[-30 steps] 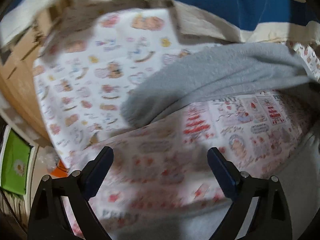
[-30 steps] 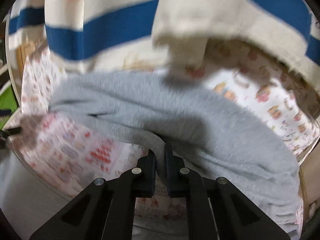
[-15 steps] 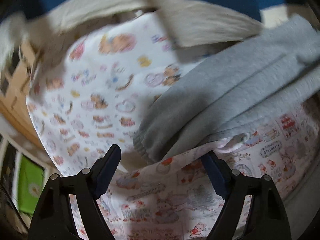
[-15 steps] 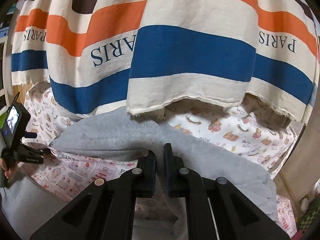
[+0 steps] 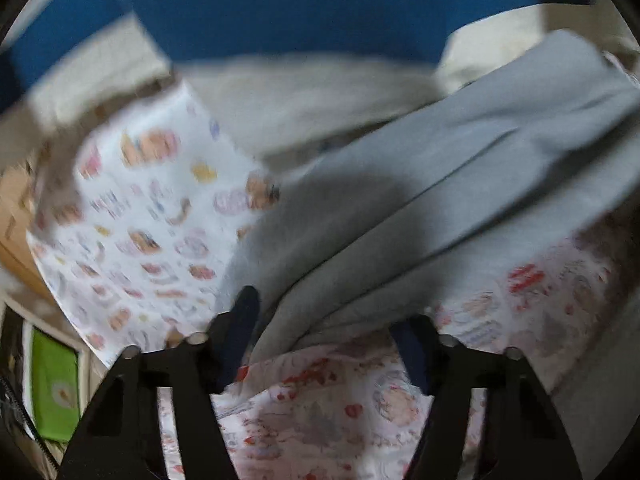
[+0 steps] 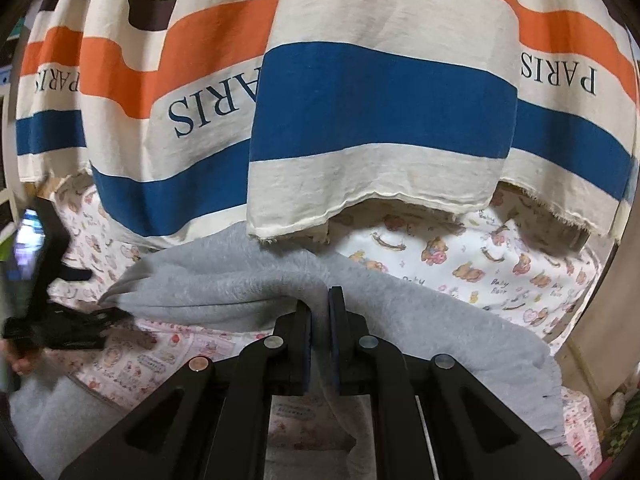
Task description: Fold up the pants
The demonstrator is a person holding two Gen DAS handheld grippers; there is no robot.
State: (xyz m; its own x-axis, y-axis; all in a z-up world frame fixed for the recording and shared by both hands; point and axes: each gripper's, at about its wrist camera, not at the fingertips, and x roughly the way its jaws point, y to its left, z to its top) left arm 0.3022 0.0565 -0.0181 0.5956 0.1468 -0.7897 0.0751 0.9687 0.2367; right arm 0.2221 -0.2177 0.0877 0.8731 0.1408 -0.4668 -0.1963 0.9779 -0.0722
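The grey fleece pants [image 6: 224, 284] lay draped across a cartoon-print sheet, fuzzy and folded lengthwise in soft layers. In the right wrist view they ran from nine o'clock toward five, one edge lifted at centre.

The striped curtain [image 6: 380, 120] overhangs the bed's [image 6: 500, 264] far side, leaving only low clearance.

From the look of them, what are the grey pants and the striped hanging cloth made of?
Grey pants: probably fleece or brushed sweatshirt knit, matte, with a fuzzy nap and soft, thick folds. Striped hanging cloth: apparently woven cotton or linen, matte, with a fine weave texture, printed letters and a frayed lower edge. The exact fibre cannot be told.
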